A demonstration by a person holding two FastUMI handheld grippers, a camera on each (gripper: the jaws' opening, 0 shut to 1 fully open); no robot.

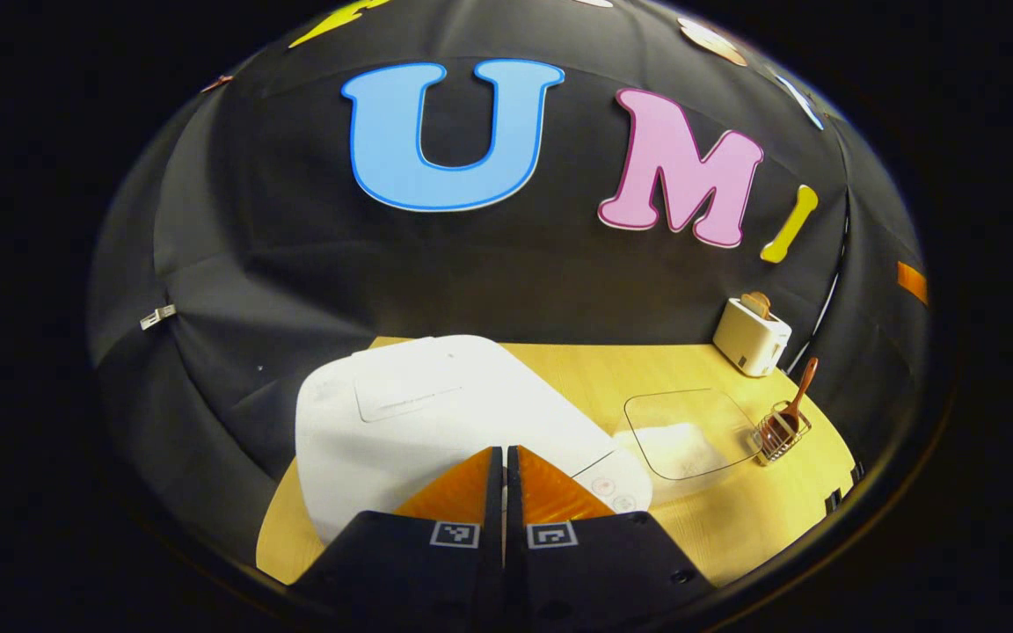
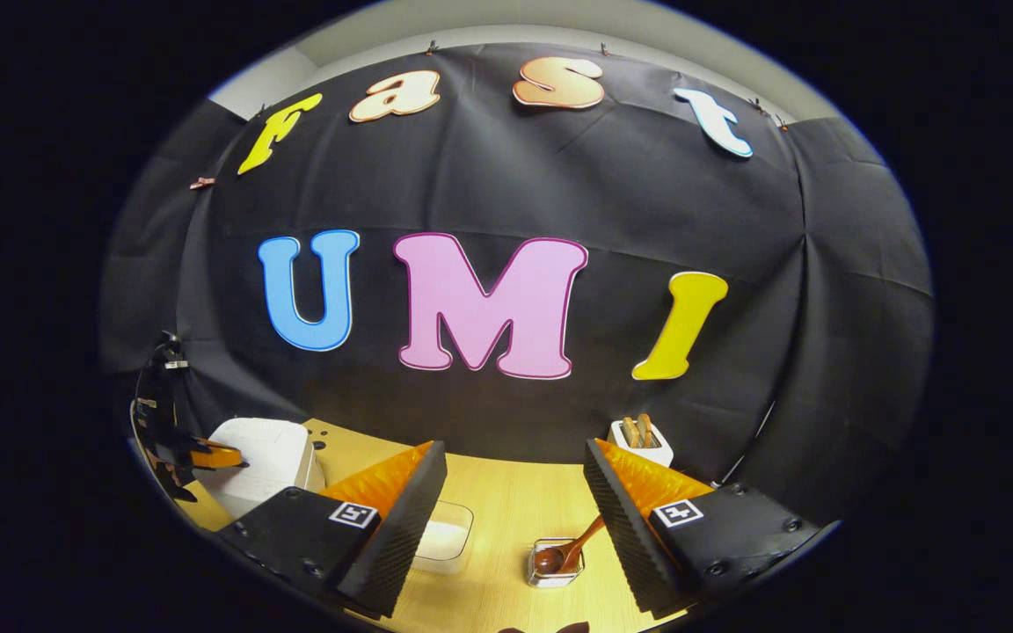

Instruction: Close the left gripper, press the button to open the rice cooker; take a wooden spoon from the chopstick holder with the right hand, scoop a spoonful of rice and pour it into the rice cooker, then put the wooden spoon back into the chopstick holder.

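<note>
Table [image 1: 577, 369]: light wood top. On it stand a white rice cooker [image 1: 419, 422], lid down; a clear container [image 1: 691, 431] holding rice; a wire chopstick holder [image 1: 783, 431] with a wooden spoon [image 1: 801, 391]; a white toaster [image 1: 751, 336].

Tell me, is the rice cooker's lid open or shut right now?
Shut. The rice cooker shows its flat white lid lying down over the body, and the left gripper, fingers together, sits over its front edge.

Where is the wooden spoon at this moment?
In the right gripper view the spoon stands in the holder on the table, between the open fingers, right of the rice container.
</note>
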